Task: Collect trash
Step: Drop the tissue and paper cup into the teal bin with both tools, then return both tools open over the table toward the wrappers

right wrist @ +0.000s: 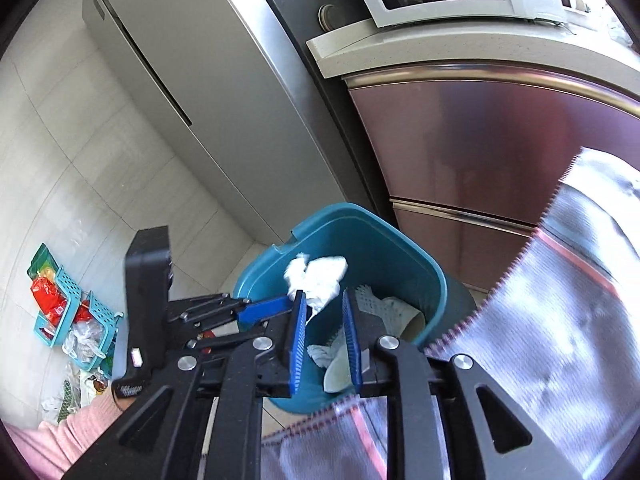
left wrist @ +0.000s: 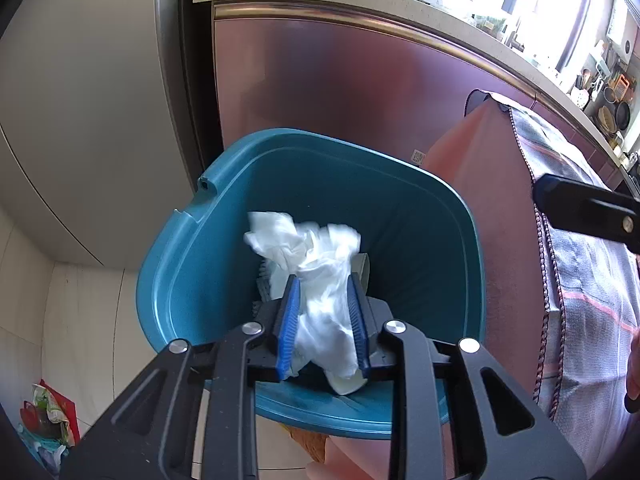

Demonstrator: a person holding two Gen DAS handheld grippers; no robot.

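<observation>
Left gripper (left wrist: 324,316) is pinching a crumpled white tissue (left wrist: 316,264) right over the middle of the blue bin (left wrist: 192,264). Right gripper (right wrist: 324,336) hangs by the near rim, fingers spread, holding nothing. I'd just open up wide and let the tissue drop clear of the rim.

The bin (left wrist: 224,216) sits directly beneath the left gripper (left wrist: 324,320), whose fingers clamp a crumpled tissue (left wrist: 316,256) over its opening. The right gripper (right wrist: 324,336) hangs just beside it, above the bin's near rim. Behind the bin stands a cabinet (left wrist: 320,80); the fridge (right wrist: 192,80) lies left.
</observation>
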